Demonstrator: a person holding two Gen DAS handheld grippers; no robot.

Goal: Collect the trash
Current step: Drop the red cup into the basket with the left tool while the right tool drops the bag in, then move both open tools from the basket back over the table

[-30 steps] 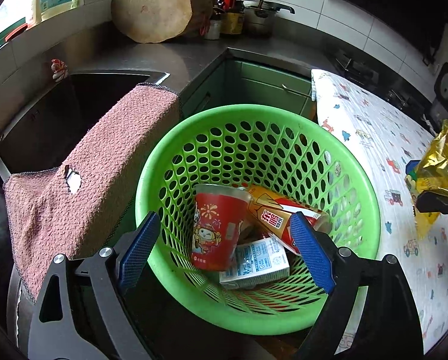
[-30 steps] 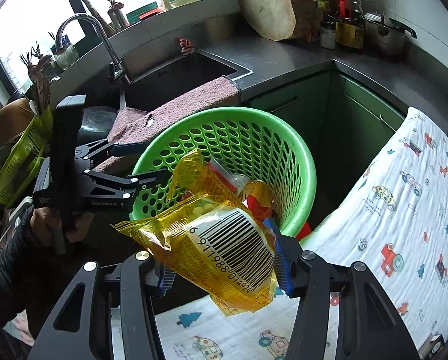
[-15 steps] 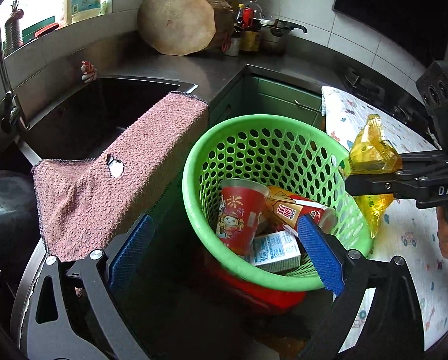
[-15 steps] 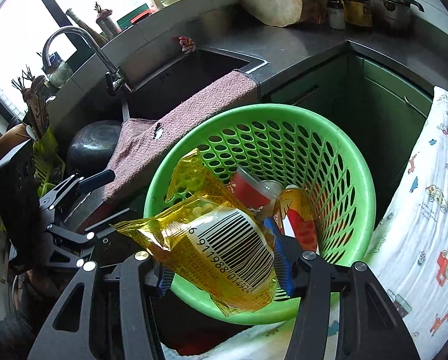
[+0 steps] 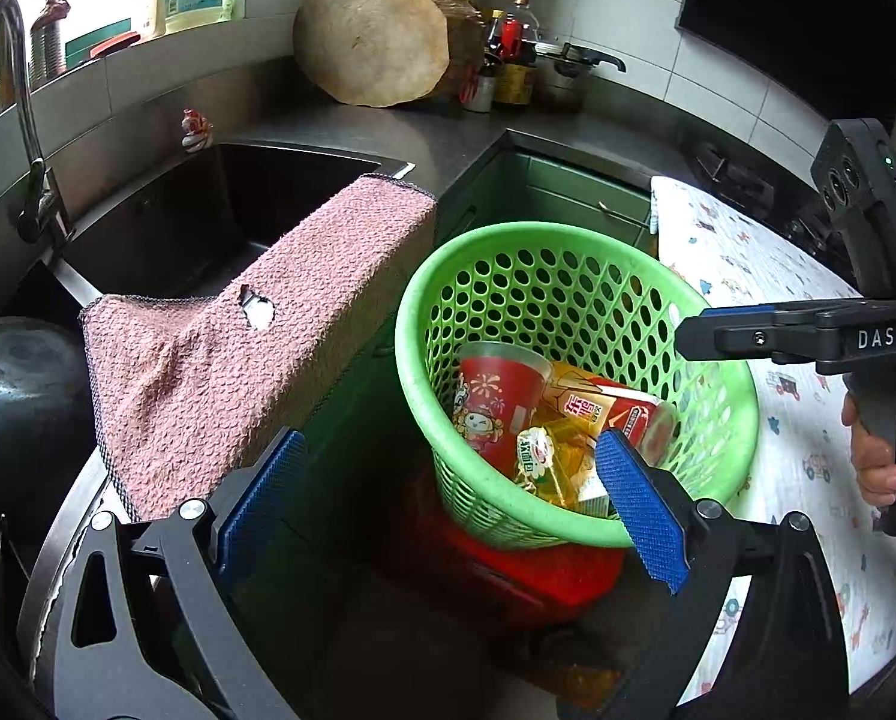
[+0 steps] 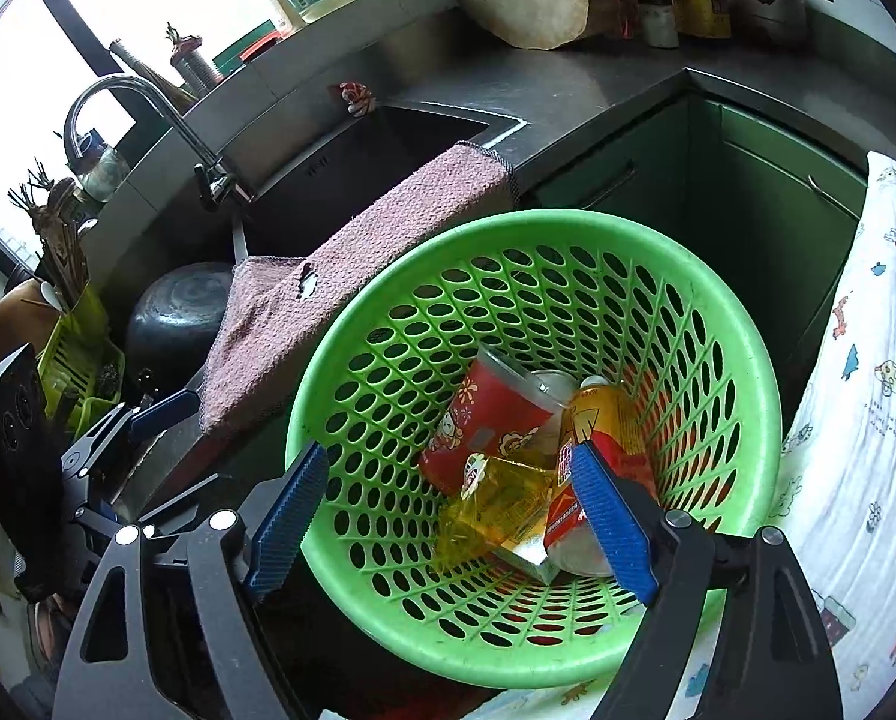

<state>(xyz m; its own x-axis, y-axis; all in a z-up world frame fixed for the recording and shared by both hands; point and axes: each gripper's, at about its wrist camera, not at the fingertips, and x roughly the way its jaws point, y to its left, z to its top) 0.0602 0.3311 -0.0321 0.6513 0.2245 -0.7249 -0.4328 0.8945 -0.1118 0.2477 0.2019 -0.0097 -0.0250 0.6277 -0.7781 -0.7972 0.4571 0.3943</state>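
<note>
Presently, the round green perforated plastic basket [image 6: 742, 360] sits between the steel counter edge and the cloth-covered table, on a red base seen below it in the left wrist view. Inside it lie a red printed paper cup [image 6: 484, 420], a red-and-gold drink can [image 6: 604, 420] at the cup's 3 o'clock, and a crumpled yellow transparent snack wrapper [image 6: 496, 510] at the cup's 6 o'clock, resting against both. A corner of a small carton shows beneath the wrapper.

The right gripper [image 6: 448, 516] hangs above the basket's near rim with its blue-padded jaws spread wide and nothing between them; the wrapper lies in the basket bottom, apart from the pads. In the left wrist view the same gripper reaches in from 3 o'clock over the basket rim, held by the right hand [image 5: 880, 450].

The left gripper [image 5: 448, 498] stands at the basket's 9 o'clock side, jaws likewise apart and empty. The basket [image 5: 568, 240] appears between its fingers, the wrapper [image 5: 559, 462] visible among the cup [image 5: 496, 402] and can [image 5: 616, 414].

A pink knitted dishcloth with a small hole [image 5: 238, 360] drapes over the edge of the dark steel sink [image 5: 208, 210] at the basket's 10 o'clock. A white cartoon-print tablecloth [image 6: 868, 420] lies at the basket's 3 o'clock. A round wooden chopping block [image 5: 370, 39] leans against the tiled wall at 12 o'clock.
</note>
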